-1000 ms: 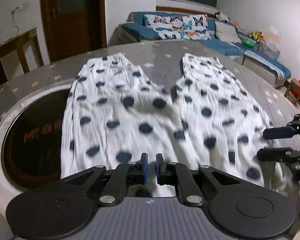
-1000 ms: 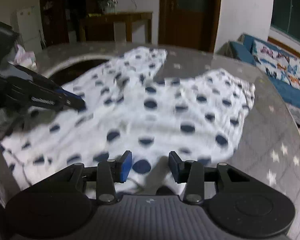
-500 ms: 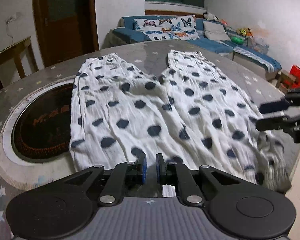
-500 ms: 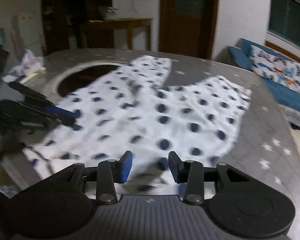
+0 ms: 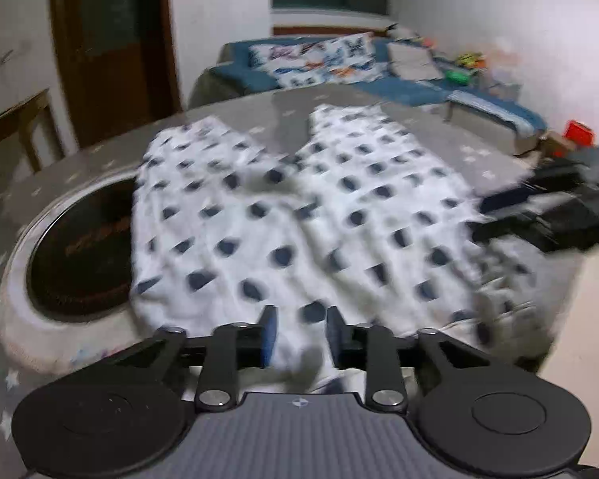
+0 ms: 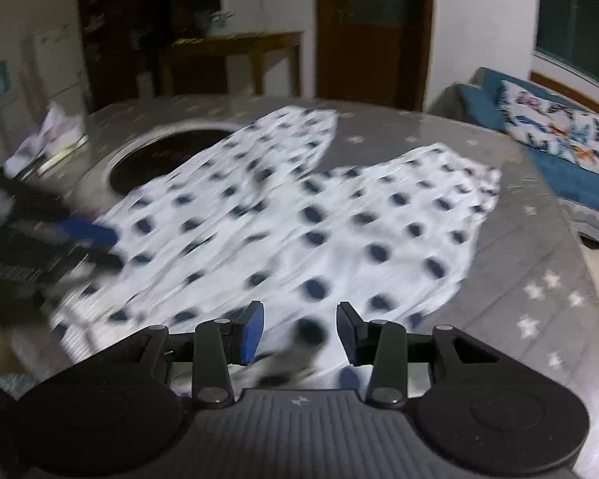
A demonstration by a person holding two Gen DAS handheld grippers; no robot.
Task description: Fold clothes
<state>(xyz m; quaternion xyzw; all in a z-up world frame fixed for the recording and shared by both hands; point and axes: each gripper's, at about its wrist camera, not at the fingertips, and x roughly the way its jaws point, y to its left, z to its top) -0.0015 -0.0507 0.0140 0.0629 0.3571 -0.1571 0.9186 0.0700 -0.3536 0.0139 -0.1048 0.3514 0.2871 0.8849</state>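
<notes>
Polka-dot trousers (image 5: 299, 219) spread flat mid-frame on the grey table (image 6: 539, 271), waistband at bottom. Left gripper (image 5: 297, 333) and right gripper (image 6: 299, 331) both spread, holding nothing. Pinch waistband corners cleanly, one layer-stack each, then lift evenly.

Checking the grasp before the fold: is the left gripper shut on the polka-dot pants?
No, the left gripper is open, with the pants visible through the gap.

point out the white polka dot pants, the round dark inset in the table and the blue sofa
white polka dot pants (image 5: 299, 215), left wrist view, on the crotch area where the legs meet
round dark inset in the table (image 5: 80, 255), left wrist view, on its dark centre
blue sofa (image 5: 411, 90), left wrist view, on the seat cushion
</notes>
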